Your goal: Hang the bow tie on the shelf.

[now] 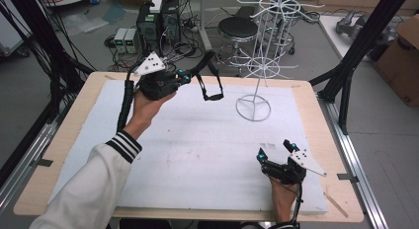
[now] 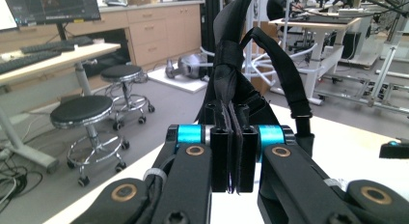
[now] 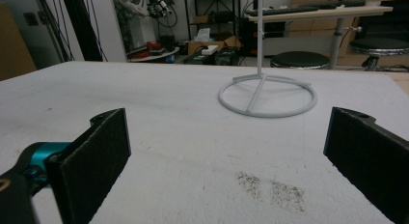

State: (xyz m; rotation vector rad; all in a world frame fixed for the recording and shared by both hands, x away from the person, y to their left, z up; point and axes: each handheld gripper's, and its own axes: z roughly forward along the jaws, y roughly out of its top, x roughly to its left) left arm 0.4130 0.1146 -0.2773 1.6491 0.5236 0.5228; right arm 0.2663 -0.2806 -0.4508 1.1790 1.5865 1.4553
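— Table (image 1: 306, 98) first, just one: a light wooden top with one white foam sheet (image 1: 197, 155) covering most of it.

— Next in size?

— One white wire rack (image 1: 262, 46), at the far right of the sheet, its ring base (image 3: 267, 99) flat on the foam.

— And the tools?

— Two. The left gripper (image 1: 185, 77) is raised over the far left of the sheet; its jaws are clamped together on a black strap (image 1: 210, 83).

— Where does the strap go?

— One strap, pinched between the pads, its loops hanging just right of that gripper, above the foam and left of the rack.

— The other tool?

— The right gripper (image 1: 276, 151) sits low at the near right, jaws wide apart, nothing between them but foam.
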